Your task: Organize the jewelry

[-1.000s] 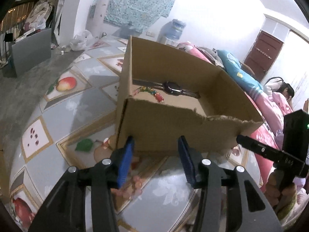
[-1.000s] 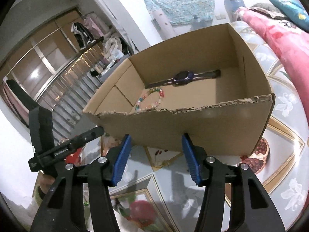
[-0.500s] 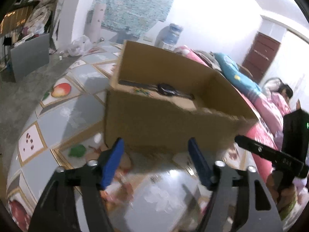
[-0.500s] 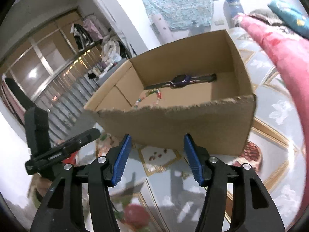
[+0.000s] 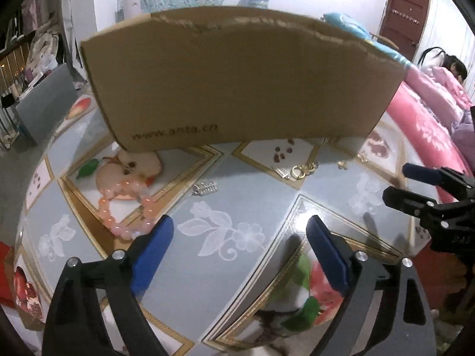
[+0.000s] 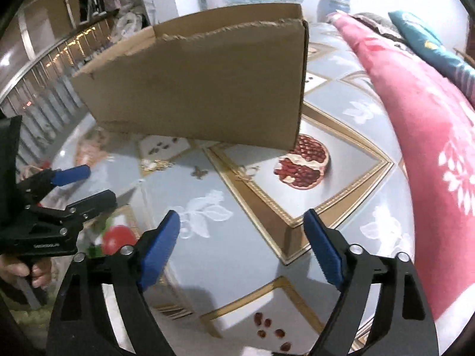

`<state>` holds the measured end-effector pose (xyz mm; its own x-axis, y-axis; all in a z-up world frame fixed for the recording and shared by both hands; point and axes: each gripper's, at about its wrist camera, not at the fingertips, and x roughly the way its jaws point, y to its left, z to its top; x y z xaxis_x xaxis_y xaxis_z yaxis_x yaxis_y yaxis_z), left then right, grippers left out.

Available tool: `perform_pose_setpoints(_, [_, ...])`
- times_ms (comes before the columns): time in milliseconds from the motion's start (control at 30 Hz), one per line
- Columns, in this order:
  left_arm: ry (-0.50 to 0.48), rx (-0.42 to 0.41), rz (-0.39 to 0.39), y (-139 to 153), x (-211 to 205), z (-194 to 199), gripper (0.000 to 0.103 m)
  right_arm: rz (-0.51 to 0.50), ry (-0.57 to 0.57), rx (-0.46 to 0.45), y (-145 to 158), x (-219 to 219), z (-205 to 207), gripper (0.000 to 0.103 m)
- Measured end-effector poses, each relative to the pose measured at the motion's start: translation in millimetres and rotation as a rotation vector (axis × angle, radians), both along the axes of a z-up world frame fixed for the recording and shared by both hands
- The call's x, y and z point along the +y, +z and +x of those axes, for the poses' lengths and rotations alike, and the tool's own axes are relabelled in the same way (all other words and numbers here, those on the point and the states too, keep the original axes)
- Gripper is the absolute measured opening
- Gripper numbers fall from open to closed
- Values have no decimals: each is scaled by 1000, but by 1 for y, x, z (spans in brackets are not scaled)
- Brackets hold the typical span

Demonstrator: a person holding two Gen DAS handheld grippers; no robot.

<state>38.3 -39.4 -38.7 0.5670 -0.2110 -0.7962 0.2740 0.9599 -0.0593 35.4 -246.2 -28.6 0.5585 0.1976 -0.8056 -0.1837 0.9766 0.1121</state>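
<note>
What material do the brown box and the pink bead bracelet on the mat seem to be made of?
The box looks like plain corrugated cardboard: matte brown, with a ragged torn top edge and printed lettering. The pink bead bracelet looks like glossy, translucent beads, perhaps plastic, glass or stone; the picture cannot settle which.

Black hand-held gripper (image 5: 240,231) frames, ribbed blue pads (image 5: 153,255), silver screws.

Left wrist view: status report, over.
Both tongs, left and right, open, just widened, empty. Pink bead bracelet on cloth beside cardboard box. Path clear.
</note>
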Motion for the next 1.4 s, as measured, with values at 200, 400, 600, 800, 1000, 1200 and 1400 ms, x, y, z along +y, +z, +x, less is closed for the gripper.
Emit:
perform_pose_setpoints(200, [-16, -36, 92, -7, -18, -1, 97, -113, 9, -26, -12, 9, -2, 95])
perform_pose_setpoints(400, [-23, -43, 94, -9, -21, 1, 98, -117, 0, -26, -13, 11, -5, 95])
perform_pose_setpoints(600, [-18, -35, 98, -9, -20, -5, 98, -105, 8, -32, -12, 11, -5, 95])
perform_pose_setpoints(800, [-17, -4, 104, -9, -20, -1, 99, -100, -27, -32, -12, 8, 1, 95])
perform_pose_setpoints(1000, [-30, -16, 98, -9, -18, 2, 99, -104, -45, -35, -12, 12, -1, 95])
perform_pose_setpoints(1200, [-25, -37, 94, -12, -17, 0, 99, -97, -94, -49, -12, 15, -3, 95])
perform_pose_setpoints(1400, [-25, -38, 92, -14, -18, -1, 99, -99, -96, -53, -12, 19, -3, 95])
